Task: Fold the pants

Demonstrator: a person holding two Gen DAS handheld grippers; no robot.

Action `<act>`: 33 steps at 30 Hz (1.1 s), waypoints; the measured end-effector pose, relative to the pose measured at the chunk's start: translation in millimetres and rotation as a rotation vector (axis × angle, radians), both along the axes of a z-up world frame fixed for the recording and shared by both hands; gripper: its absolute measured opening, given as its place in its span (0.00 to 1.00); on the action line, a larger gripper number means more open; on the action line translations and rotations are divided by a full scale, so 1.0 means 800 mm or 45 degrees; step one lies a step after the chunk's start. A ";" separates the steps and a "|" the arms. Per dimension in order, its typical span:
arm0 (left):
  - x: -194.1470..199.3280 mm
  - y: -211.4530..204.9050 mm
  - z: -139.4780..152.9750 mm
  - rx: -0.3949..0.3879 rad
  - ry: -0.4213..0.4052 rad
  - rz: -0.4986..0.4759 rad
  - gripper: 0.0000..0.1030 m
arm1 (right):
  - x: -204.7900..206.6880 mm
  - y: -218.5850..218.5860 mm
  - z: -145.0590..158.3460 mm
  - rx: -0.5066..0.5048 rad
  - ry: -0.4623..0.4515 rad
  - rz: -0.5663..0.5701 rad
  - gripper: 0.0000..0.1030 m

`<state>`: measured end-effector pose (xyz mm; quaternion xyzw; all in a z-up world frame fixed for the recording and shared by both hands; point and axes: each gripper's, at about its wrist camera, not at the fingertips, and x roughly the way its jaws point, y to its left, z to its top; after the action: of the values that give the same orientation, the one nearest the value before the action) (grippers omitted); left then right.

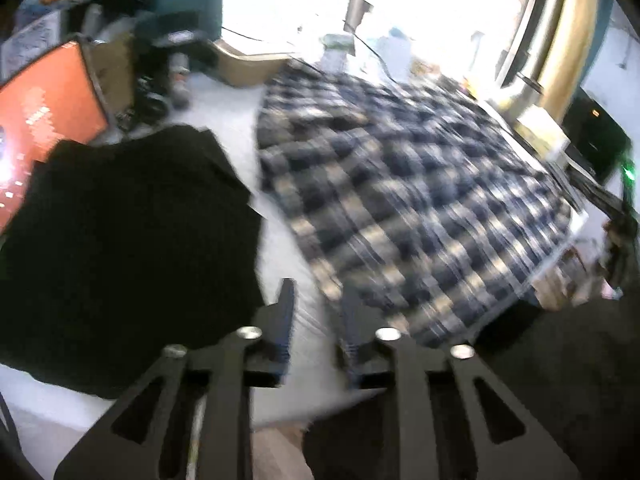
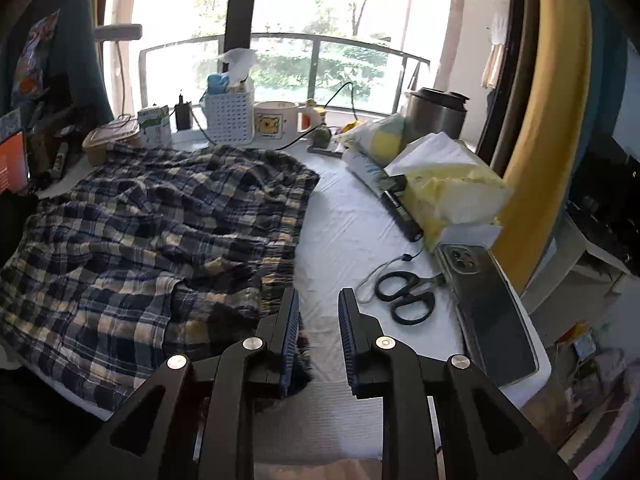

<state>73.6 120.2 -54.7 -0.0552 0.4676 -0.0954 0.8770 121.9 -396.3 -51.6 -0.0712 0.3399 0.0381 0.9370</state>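
plaid pants (image 2: 160, 232) – rumpled, spread flat – blue and cream

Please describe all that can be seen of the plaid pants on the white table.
The navy, cream and yellow plaid pants look like thin woven cotton. They lie spread out, wrinkled and not yet folded, on the white table. A gathered band, probably the waist, runs along their right edge. The near corner lies just beside the left finger of the open right hand-held gripper; whether they touch I cannot tell. In the blurred left view, the open left hand-held gripper hovers at their near edge, beside a black garment.
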 end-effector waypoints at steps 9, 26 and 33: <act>-0.012 -0.033 -0.014 -0.050 0.016 -0.125 0.41 | -0.012 -0.006 -0.008 -0.035 0.008 -0.002 0.65; -0.047 -0.060 -0.048 0.373 0.068 -0.238 0.43 | -0.020 0.002 -0.034 -0.032 0.066 0.033 0.65; -0.026 -0.076 -0.051 0.292 -0.048 -0.266 0.22 | -0.026 -0.009 -0.045 -0.050 0.092 0.030 0.65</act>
<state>53.0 59.3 -95.8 0.0961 0.4622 -0.1330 0.8715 101.2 -403.8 -87.4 -0.0921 0.3734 0.0450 0.9220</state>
